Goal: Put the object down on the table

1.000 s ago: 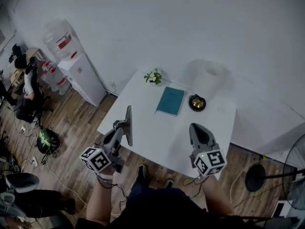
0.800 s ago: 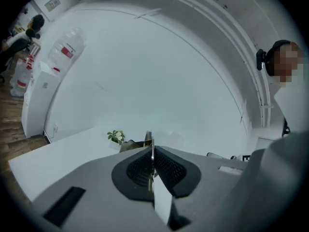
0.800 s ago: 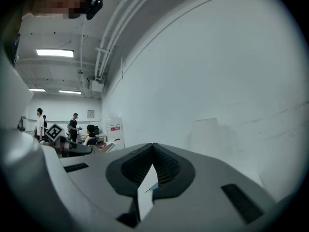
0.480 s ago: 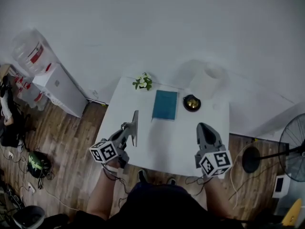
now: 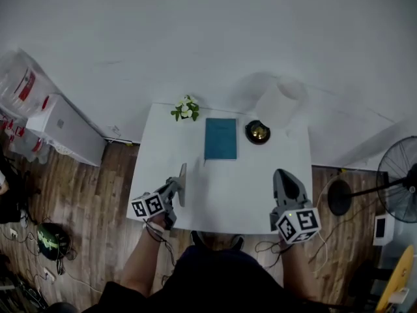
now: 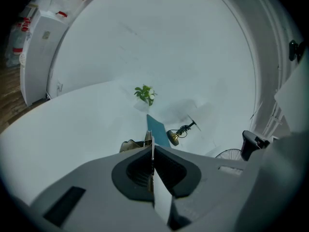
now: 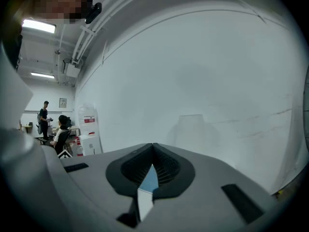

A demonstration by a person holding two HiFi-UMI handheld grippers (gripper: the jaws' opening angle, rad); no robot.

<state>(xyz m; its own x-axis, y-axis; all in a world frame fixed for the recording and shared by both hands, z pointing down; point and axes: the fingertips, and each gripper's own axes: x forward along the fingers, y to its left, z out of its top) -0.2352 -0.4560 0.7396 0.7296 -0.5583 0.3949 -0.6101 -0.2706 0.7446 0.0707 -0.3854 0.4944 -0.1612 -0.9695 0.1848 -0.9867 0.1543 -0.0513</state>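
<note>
Jaws of the left hand-held gripper (image 5: pixel 174 191) pinch a thin plate (image 5: pixel 183 181) upright over the surface (image 5: pixel 228 191) at seven o'clock (poised for lowering); the right hand-held gripper (image 5: pixel 284 174) is closed, empty.

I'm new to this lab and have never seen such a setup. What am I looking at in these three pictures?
A person holds a two-jaw gripper in each hand. The head view looks down from a camera on their head. The other two views come from cameras riding on the grippers. On the white table are a teal book, a small plant, a dark-and-gold round object and a white roll. The left gripper pinches a thin grey plate on edge. The right gripper is shut and empty.
</note>
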